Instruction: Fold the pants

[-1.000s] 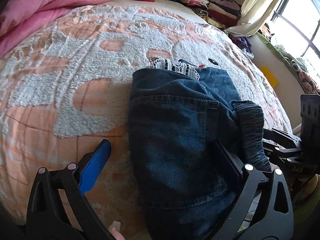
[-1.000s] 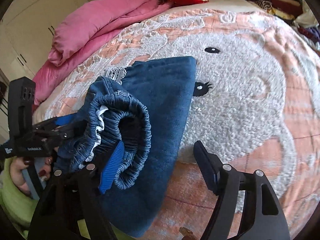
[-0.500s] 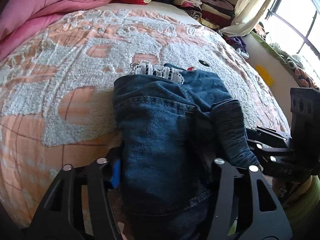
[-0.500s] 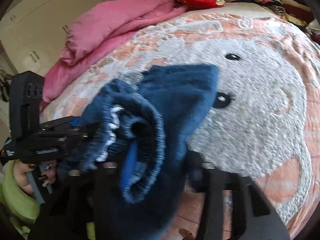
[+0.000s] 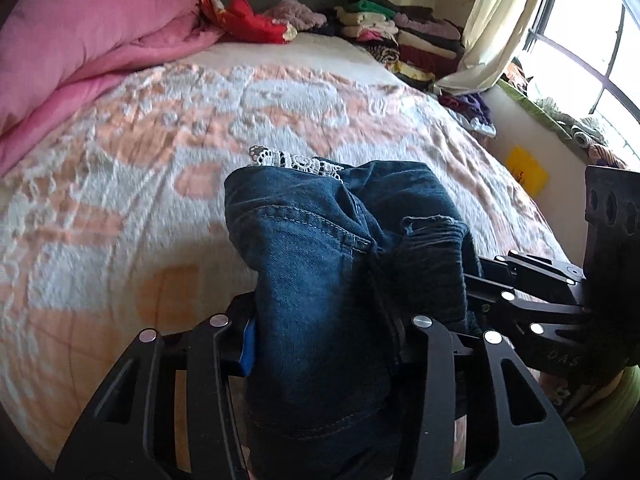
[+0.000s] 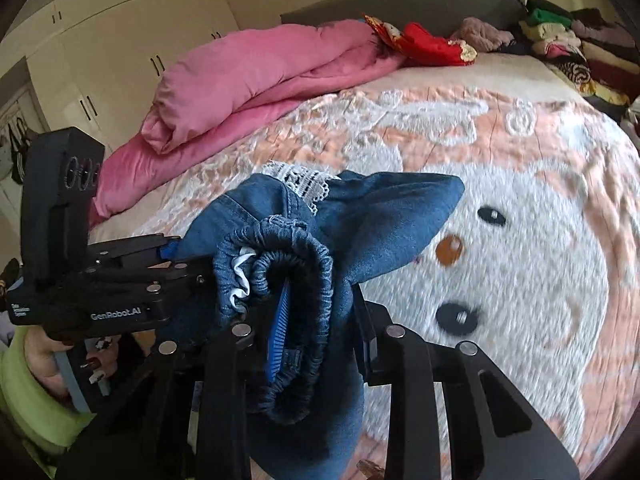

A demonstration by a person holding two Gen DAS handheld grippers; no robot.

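Pants, dark denim, bunched between both grippers above the bedspread; left gripper closing on the folded body, right gripper clamped on the elastic waistband beside it

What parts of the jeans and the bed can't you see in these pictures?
- Dark blue denim pants: in the left wrist view the lower end is cut off by the bottom edge and covered by the left gripper.
- In the right wrist view the right gripper hides the fabric it pinches.
- Peach and white fluffy blanket: pattern blurred.
- Folded clothes pile: too small to identify.
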